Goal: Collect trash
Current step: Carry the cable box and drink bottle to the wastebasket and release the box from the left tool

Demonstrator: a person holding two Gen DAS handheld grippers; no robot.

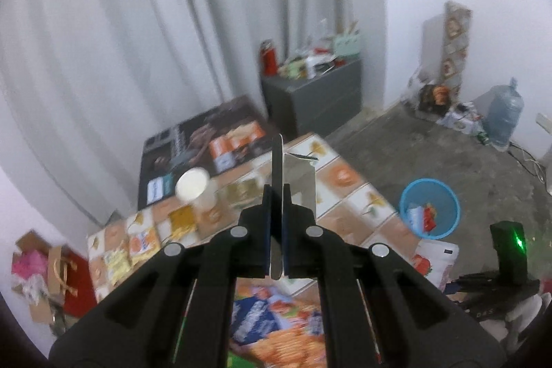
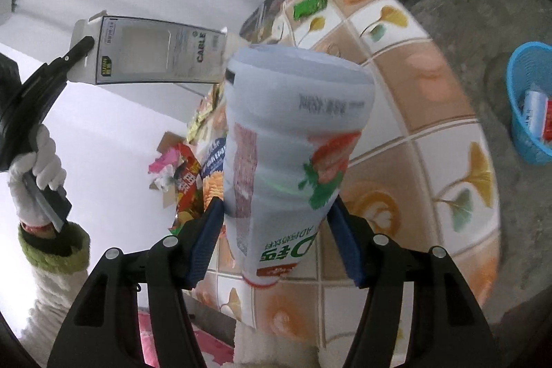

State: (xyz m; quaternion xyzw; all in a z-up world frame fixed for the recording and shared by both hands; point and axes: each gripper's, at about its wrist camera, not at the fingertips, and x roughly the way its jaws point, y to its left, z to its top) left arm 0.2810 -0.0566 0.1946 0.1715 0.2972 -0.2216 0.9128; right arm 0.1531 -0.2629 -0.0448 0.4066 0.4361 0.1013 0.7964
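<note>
Above a table (image 2: 445, 112) covered in tan-and-white floral tile-pattern cloth, two black hand-held grippers at work. At far left, in the right wrist view, a white-gloved hand (image 2: 36, 175) with a green fuzzy cuff, gripping the left gripper's handle. Left gripper (image 1: 277, 195) clamped on a flat grey-and-white cardboard box marked "CABLE" (image 2: 151, 54), held up off the table and seen edge-on between the closed blue pads (image 1: 266, 223) in its own view. Below it on the cloth: a white paper cup (image 1: 195, 187), yellow and orange snack wrappers (image 1: 119, 261), a blue-and-orange biscuit packet (image 1: 272, 323). Centre, right gripper (image 2: 276, 230) closed around a pale plastic bottle with a strawberry label (image 2: 293, 140), raised over the tablecloth, neck toward the camera. At right, on the grey concrete floor (image 1: 414, 143), a blue plastic mesh wastebasket (image 1: 429, 207) with red-and-white packaging already inside, well apart from both held items.
</note>
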